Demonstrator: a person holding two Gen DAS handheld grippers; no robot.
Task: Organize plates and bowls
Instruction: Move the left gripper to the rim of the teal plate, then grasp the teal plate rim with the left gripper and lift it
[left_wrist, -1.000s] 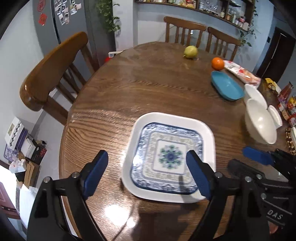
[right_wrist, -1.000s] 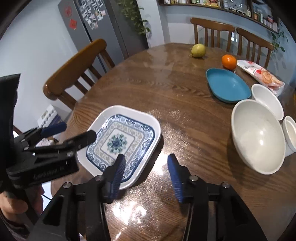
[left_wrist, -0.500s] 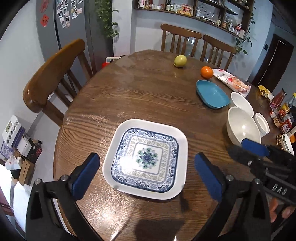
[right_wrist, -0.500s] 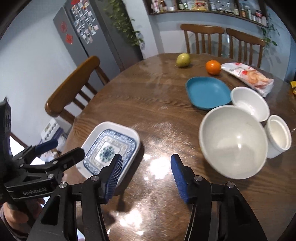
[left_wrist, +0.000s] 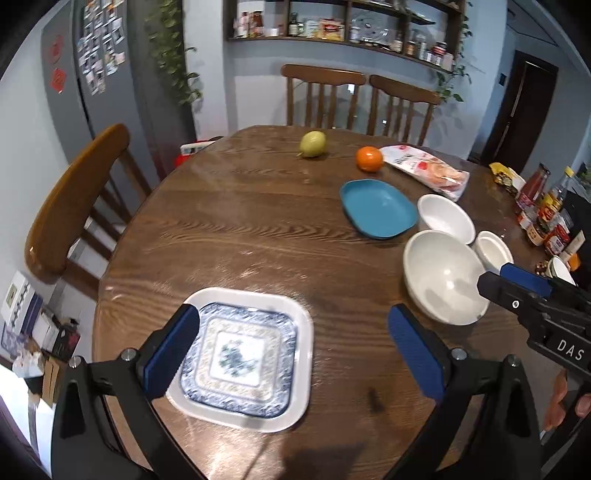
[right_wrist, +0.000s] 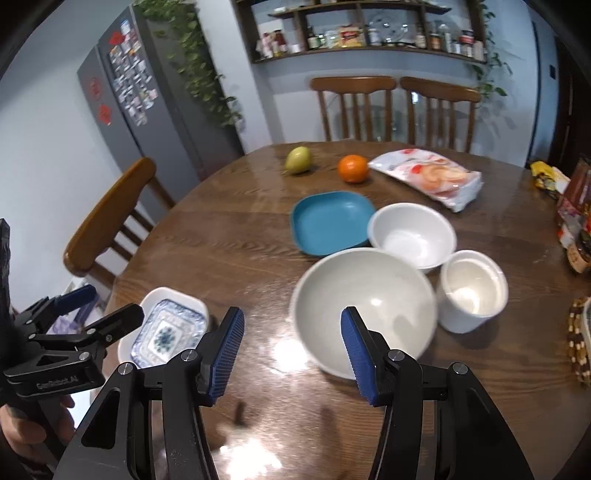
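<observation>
A square white plate with a blue pattern (left_wrist: 243, 354) lies at the table's near left edge; it also shows in the right wrist view (right_wrist: 166, 332). My left gripper (left_wrist: 291, 350) is open and empty above the plate's right part. A large white bowl (right_wrist: 364, 308) stands mid-right, with a smaller white bowl (right_wrist: 412, 232), a white cup (right_wrist: 471, 290) and a blue plate (right_wrist: 330, 221) around it. My right gripper (right_wrist: 291, 349) is open and empty, just before the large bowl's near left rim. The large bowl (left_wrist: 443, 277) and blue plate (left_wrist: 378, 208) also show in the left wrist view.
A pear (left_wrist: 312, 144), an orange (left_wrist: 368, 158) and a snack bag (left_wrist: 428, 171) lie at the far side of the round wooden table (left_wrist: 240, 221). Bottles and jars (left_wrist: 543, 210) stand at the right edge. Wooden chairs (left_wrist: 74, 199) stand left and behind.
Both grippers have pulled up and back from the patterned plate and swung right. The right gripper now faces the large white bowl. The plate stays on the table.
</observation>
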